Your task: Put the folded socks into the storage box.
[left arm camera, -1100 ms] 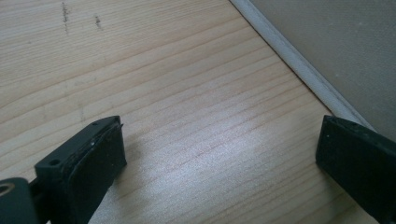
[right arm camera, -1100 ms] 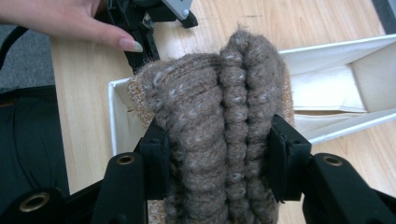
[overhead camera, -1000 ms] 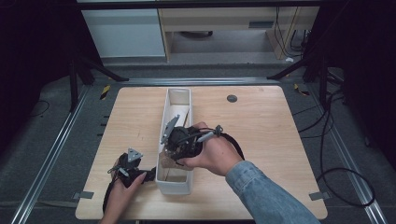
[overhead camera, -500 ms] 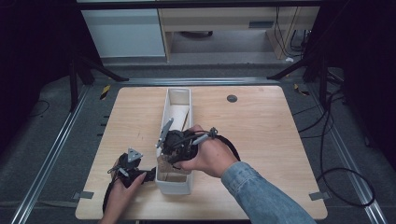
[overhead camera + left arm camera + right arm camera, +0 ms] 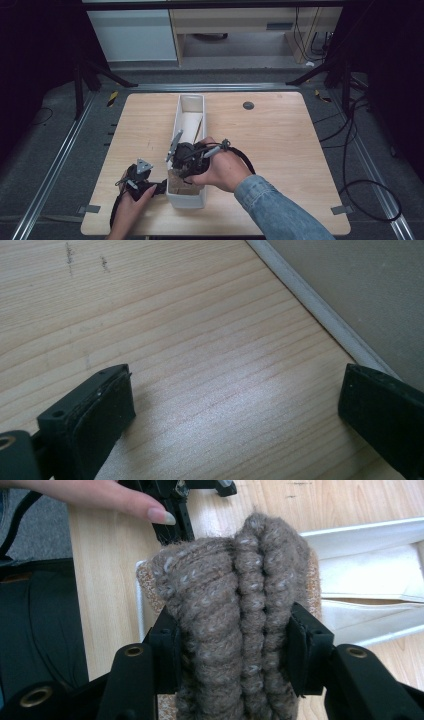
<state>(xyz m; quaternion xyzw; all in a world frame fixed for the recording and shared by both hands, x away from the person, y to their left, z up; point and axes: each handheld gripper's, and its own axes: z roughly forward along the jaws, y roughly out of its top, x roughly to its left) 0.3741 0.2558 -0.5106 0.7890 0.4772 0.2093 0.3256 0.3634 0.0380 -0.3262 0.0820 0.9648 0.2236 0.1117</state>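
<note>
High view: my right gripper (image 5: 187, 162) sits over the near end of the long white box (image 5: 191, 102) on the tabletop (image 5: 280, 145); my left gripper (image 5: 137, 175) rests just beside the box. Left gripper view: my jaws stand wide apart over bare wood, grasping nothing. Right gripper view: my jaws are clenched on a bundled brown knitted cloth (image 5: 235, 620), held above the box's end.

Brown-grey ribbed knit (image 5: 235, 625) in my black tongs (image 5: 235, 652); white bin (image 5: 192, 107); pale wood-grain table (image 5: 280, 150).
</note>
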